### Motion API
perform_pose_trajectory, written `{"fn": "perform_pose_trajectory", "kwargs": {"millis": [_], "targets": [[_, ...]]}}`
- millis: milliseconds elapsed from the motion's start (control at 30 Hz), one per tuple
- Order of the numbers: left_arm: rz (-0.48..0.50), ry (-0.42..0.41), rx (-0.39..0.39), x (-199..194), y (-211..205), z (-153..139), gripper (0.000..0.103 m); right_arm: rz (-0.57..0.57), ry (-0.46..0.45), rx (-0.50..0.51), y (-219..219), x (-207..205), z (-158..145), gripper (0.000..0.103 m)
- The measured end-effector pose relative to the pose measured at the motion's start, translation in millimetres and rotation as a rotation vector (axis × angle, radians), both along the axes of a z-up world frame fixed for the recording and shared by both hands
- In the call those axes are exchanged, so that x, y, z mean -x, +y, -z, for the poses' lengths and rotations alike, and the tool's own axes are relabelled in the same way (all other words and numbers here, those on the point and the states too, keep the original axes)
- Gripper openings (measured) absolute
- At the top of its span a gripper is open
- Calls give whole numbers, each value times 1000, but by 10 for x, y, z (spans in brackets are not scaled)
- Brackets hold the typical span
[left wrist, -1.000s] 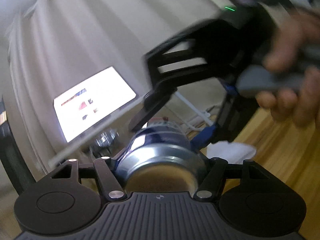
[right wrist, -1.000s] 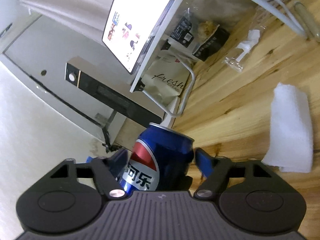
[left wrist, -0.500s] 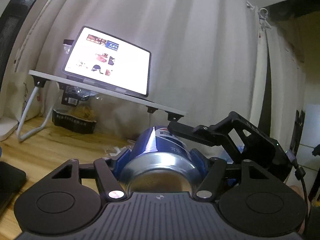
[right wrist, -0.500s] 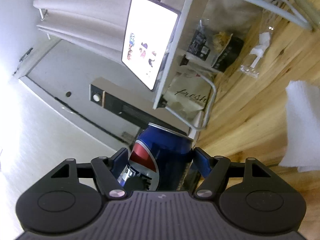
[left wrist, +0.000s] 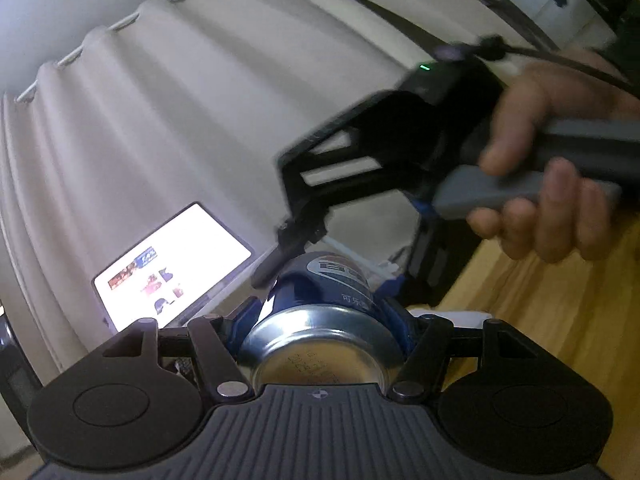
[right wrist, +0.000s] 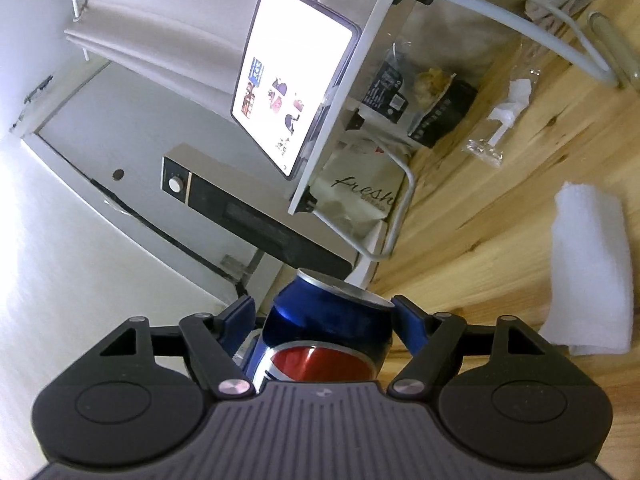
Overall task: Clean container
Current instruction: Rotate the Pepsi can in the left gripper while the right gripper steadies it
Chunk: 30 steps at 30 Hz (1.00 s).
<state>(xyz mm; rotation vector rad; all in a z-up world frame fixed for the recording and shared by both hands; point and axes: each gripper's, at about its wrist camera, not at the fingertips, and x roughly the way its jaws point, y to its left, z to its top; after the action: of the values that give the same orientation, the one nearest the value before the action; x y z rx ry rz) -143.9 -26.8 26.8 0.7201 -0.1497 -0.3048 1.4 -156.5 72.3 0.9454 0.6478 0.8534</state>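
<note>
A blue Pepsi can (left wrist: 320, 312) lies between the blue pads of my left gripper (left wrist: 320, 308), its silver bottom toward the camera; the left gripper is shut on it. In the right wrist view the same can (right wrist: 328, 332) sits between the right gripper's (right wrist: 324, 316) blue fingers, top rim pointing away; the fingers stand close at both sides, with a small gap at the left. The right gripper's black frame (left wrist: 360, 168) and the hand holding it show above the can. A folded white cloth (right wrist: 588, 268) lies on the wooden table (right wrist: 500, 220).
A lit tablet (right wrist: 292, 76) stands on a white raised stand (right wrist: 360, 92). Beneath it are a dark snack bag (right wrist: 424, 100) and a "fresh" paper bag (right wrist: 360, 192). A clear plastic wrapper (right wrist: 500, 128) lies on the table. A curtain (left wrist: 160, 120) hangs behind.
Both grippers and the can have swung and tilted; the left view rolled, so the tablet and curtain shifted. The can in the right view turned, showing more of its red logo.
</note>
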Motion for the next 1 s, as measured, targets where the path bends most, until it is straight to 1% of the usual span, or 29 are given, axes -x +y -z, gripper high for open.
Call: {"fn": "perform_pose_trajectory", "kwargs": {"millis": [133, 200, 267, 400, 500, 533, 600, 700, 733, 767, 833, 900, 933, 967, 1000], "targets": [[-6, 3, 5, -15, -5, 1, 68, -7, 32, -54, -24, 3, 97, 72], [17, 87, 156, -49, 97, -103, 69, 1, 27, -60, -35, 14, 121, 71], [42, 171, 309, -84, 202, -206, 70, 2, 26, -90, -38, 17, 161, 71], [132, 349, 711, -224, 528, -388, 70, 27, 37, -167, -72, 30, 247, 71], [154, 434, 860, -342, 650, -407, 70, 54, 19, -240, -125, 70, 278, 71], [164, 447, 884, -351, 664, -403, 71, 62, 14, -253, -141, 80, 279, 71], [175, 449, 900, -332, 675, -357, 71, 71, 9, -272, -163, 93, 279, 71], [177, 429, 916, -309, 671, -351, 71, 81, -1, -297, -184, 111, 292, 71], [182, 430, 915, -319, 663, -355, 70, 80, 1, -297, -180, 112, 298, 71], [187, 434, 914, -333, 656, -359, 67, 75, 4, -294, -171, 111, 306, 71], [191, 475, 905, -413, 674, -385, 66, 66, 17, -301, -160, 103, 337, 72], [193, 495, 900, -416, 707, -371, 66, 61, 35, -292, -170, 81, 364, 72], [184, 493, 891, -421, 704, -368, 66, 53, 41, -283, -165, 69, 368, 72], [148, 468, 862, -411, 701, -366, 66, 46, 45, -266, -161, 54, 356, 73], [114, 442, 838, -404, 726, -370, 66, 39, 49, -246, -159, 40, 340, 77]]}}
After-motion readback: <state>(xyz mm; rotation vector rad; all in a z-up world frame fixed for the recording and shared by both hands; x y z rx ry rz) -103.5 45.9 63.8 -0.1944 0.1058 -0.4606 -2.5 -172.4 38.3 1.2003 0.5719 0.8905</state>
